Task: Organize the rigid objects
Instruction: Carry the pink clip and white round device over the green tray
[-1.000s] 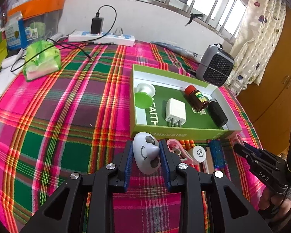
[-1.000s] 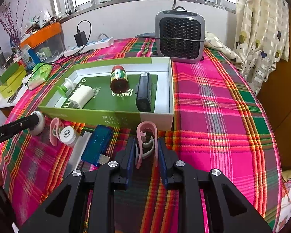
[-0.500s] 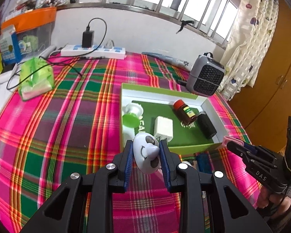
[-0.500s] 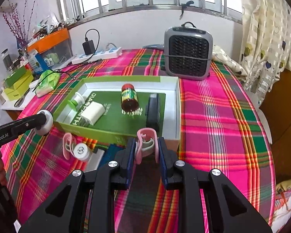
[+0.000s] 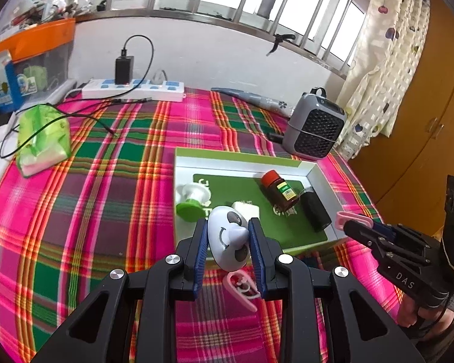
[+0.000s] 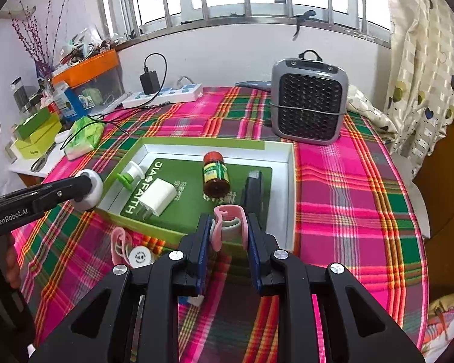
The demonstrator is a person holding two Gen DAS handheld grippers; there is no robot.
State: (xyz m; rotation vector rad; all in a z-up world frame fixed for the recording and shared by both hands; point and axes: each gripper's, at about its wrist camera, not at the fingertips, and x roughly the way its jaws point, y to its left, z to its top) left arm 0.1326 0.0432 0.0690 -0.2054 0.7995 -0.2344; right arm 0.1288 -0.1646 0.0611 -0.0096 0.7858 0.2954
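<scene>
My left gripper [image 5: 228, 242] is shut on a white panda-faced gadget [image 5: 228, 239], held above the front-left edge of the green box [image 5: 245, 157]. It also shows in the right wrist view [image 6: 89, 189]. My right gripper [image 6: 229, 233] is shut on a pink clip [image 6: 228, 222], held above the box's front edge [image 6: 154, 230]. In the box lie a green-and-white suction piece [image 6: 129, 175], a white charger [image 6: 157, 198], a brown bottle [image 6: 215, 175] and a black block [image 6: 252, 192].
On the plaid cloth in front of the box lie another pink clip [image 6: 119, 245] and a white round cap [image 6: 139, 256]. A grey heater [image 6: 308, 112] stands behind the box. A power strip [image 5: 133, 89], a green tissue pack [image 5: 42, 139] and clutter sit at the back left.
Both grippers have risen from the cloth with their objects and moved forward over the box's front edge. The other pink clip and white cap stay on the cloth.
</scene>
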